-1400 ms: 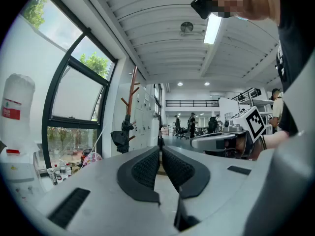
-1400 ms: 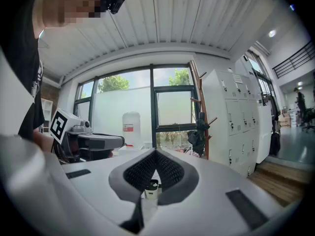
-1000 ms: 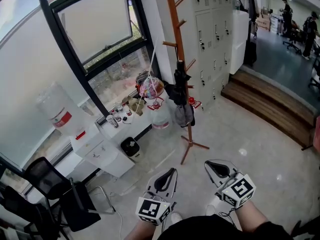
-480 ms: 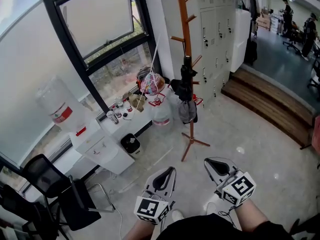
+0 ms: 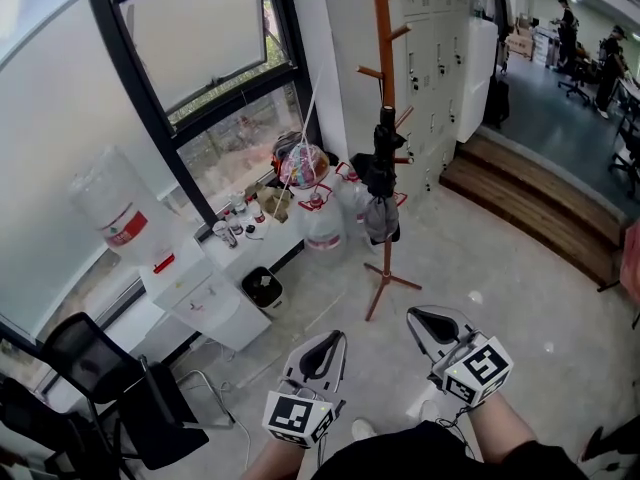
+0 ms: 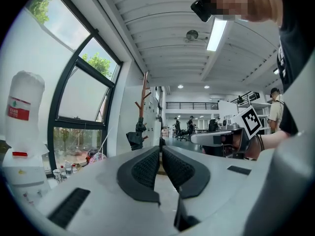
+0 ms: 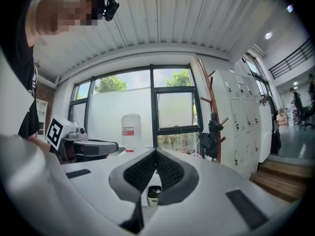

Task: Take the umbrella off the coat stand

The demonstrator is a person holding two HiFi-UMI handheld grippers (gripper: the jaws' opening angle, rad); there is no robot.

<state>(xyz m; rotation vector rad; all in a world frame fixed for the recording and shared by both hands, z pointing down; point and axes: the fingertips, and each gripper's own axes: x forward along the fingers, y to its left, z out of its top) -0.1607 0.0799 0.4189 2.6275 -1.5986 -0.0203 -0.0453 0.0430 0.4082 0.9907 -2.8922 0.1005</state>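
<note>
From the head view we see a tall window [image 5: 200,58] on the left and grey lockers [image 5: 440,28] behind the wooden stand [image 5: 381,28]; only this view shows the stand's foot on the floor. A white dispenser [image 5: 200,288] sits under the window. The black umbrella [image 5: 381,173] hangs folded against the pole at mid height, well apart from both tools. Low in the view we hold the left gripper [image 5: 330,346] and the right gripper [image 5: 425,323] side by side, both pointing toward the stand. Each gripper view settles what the head view leaves small: the pads of each meet at the tips, with nothing between them. The left gripper view puts the stand and umbrella left of its jaws; the right gripper view puts them to the right. Only the right gripper view frames the small bin [image 7: 154,194] low behind its pads.
</note>
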